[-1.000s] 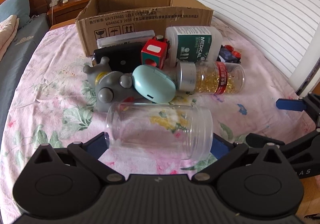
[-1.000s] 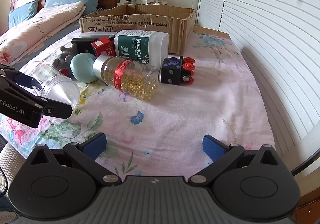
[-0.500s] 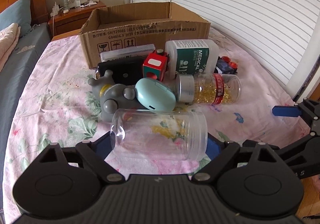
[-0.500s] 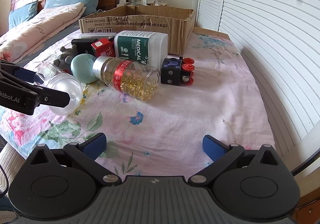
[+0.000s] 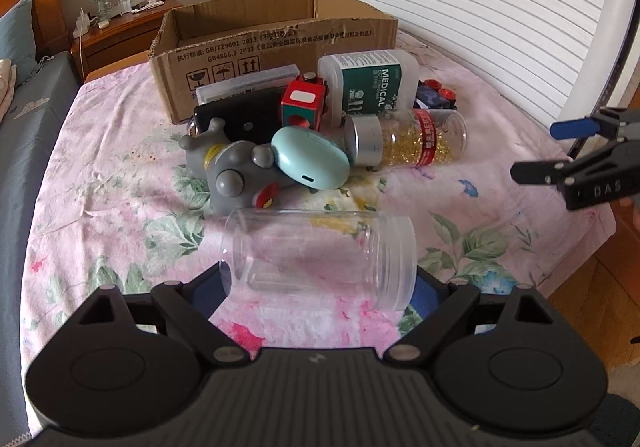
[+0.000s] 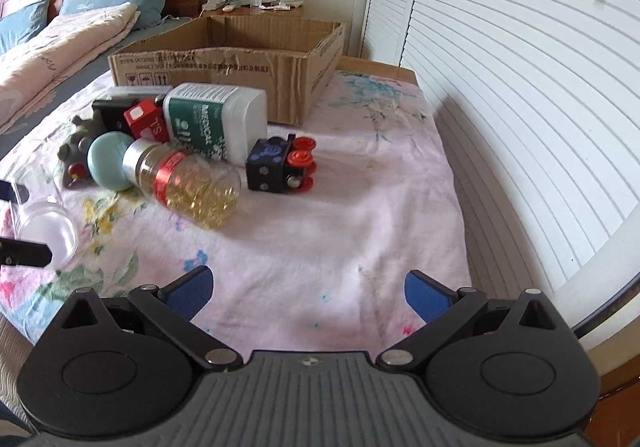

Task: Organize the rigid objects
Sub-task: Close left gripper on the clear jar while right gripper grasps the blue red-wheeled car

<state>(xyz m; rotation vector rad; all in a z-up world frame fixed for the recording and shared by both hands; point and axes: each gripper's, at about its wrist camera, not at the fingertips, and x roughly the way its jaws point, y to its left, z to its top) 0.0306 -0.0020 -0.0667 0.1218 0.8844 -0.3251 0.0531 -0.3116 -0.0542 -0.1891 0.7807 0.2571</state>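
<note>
From the left wrist view, our left gripper (image 5: pixel 320 287) is clenched end to end on the clear, empty plastic jar (image 5: pixel 320 255), held lying sideways above the flowered bedspread (image 5: pixel 100 207), short of the open cardboard box (image 5: pixel 276 43). We judge it light, stiff and slick, so gripping base and mouth seems sound.

From the right wrist view, our right gripper (image 6: pixel 308 293) stands wide and empty; the jar (image 6: pixel 46 233) shows at the left edge.
</note>
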